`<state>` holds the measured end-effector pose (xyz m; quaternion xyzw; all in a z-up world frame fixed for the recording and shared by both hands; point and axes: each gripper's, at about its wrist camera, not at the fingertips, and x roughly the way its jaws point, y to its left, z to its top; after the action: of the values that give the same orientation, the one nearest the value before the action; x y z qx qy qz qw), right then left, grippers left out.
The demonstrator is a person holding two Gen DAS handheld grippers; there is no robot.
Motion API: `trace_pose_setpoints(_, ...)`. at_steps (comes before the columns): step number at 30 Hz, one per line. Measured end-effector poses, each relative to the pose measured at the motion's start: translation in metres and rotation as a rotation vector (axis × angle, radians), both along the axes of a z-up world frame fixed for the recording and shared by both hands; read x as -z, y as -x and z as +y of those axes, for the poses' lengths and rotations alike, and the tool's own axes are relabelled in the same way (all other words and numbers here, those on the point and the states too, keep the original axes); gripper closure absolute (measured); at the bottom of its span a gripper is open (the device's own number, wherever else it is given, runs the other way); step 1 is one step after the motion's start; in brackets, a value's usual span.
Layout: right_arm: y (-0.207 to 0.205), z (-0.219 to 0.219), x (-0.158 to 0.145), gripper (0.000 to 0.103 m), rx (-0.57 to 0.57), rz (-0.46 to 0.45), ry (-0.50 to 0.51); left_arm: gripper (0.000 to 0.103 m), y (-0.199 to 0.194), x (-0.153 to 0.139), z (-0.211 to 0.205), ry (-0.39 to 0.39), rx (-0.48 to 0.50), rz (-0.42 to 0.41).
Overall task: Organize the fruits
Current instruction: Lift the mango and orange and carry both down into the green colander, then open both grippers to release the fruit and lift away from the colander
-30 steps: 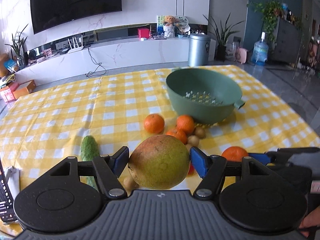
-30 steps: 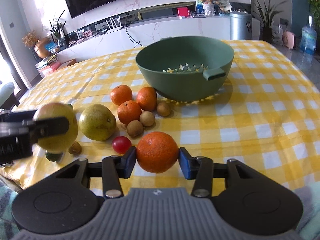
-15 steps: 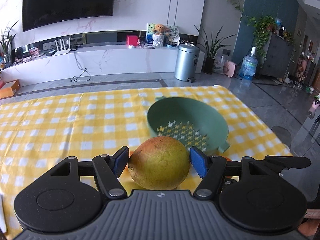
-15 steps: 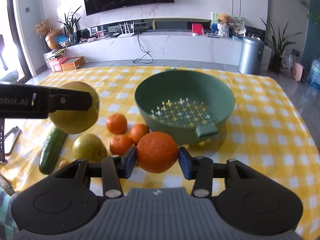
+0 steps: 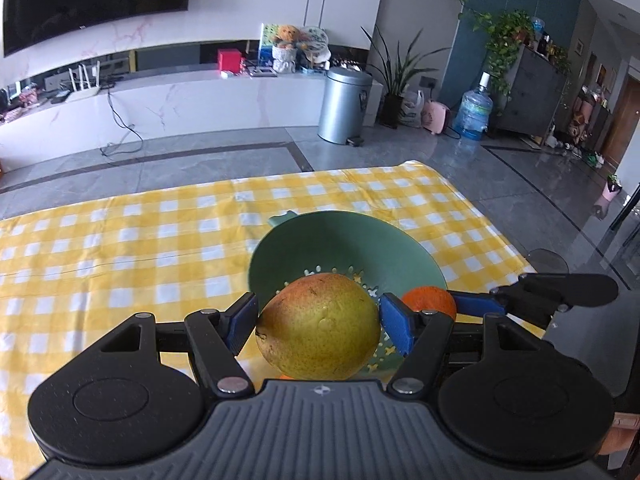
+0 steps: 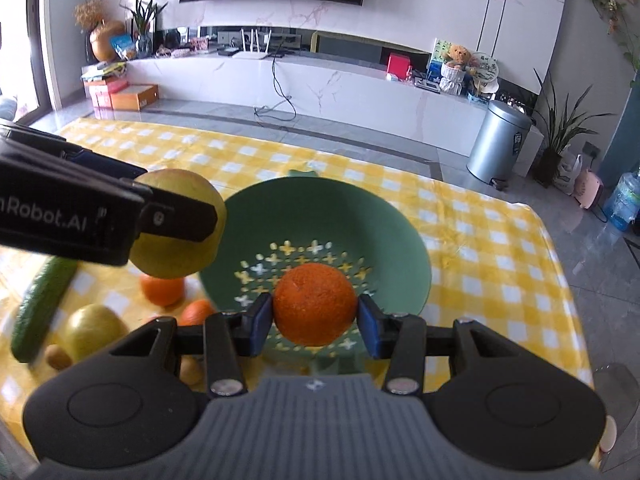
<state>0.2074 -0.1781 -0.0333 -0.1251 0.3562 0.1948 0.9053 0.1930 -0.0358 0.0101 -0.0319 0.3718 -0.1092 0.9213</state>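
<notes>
My left gripper (image 5: 318,322) is shut on a large yellow-green pear (image 5: 319,326), held above the near rim of the green colander bowl (image 5: 340,236). My right gripper (image 6: 315,318) is shut on an orange (image 6: 315,304), hanging over the green colander bowl (image 6: 360,216), whose perforated bottom is bare. In the right wrist view the left gripper (image 6: 152,216) comes in from the left with the pear (image 6: 180,232) beside the bowl's left rim. In the left wrist view the orange (image 5: 429,300) and the right gripper's fingers (image 5: 476,304) show to the right of the pear.
On the yellow checked tablecloth (image 6: 500,272), left of the bowl, lie a cucumber (image 6: 40,312), another pear (image 6: 90,332), two oranges (image 6: 162,290) and small brown fruits (image 6: 58,356). The table's far edge and right edge drop to grey floor (image 5: 520,184).
Both grippers have risen and moved forward with their fruit, from over the fruit pile to above the green bowl. The bowl now sits directly under the orange and pear.
</notes>
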Motion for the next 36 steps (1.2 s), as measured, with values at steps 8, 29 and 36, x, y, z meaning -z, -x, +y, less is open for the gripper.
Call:
trace_pose_setpoints(8, -0.045, 0.007, 0.017, 0.060, -0.044, 0.099, 0.049, 0.027, -0.030, 0.021, -0.007, -0.011, 0.036, 0.068)
trace_pose_setpoints(29, -0.086, 0.023, 0.055, 0.059, -0.089, 0.353, 0.087, 0.035, -0.065, 0.057, -0.013, -0.066, 0.067, 0.240)
trace_pose_setpoints(36, -0.085, 0.023, 0.054, 0.057, -0.079, 0.350, 0.098, 0.037, -0.065, 0.051, -0.012, -0.050, 0.053, 0.217)
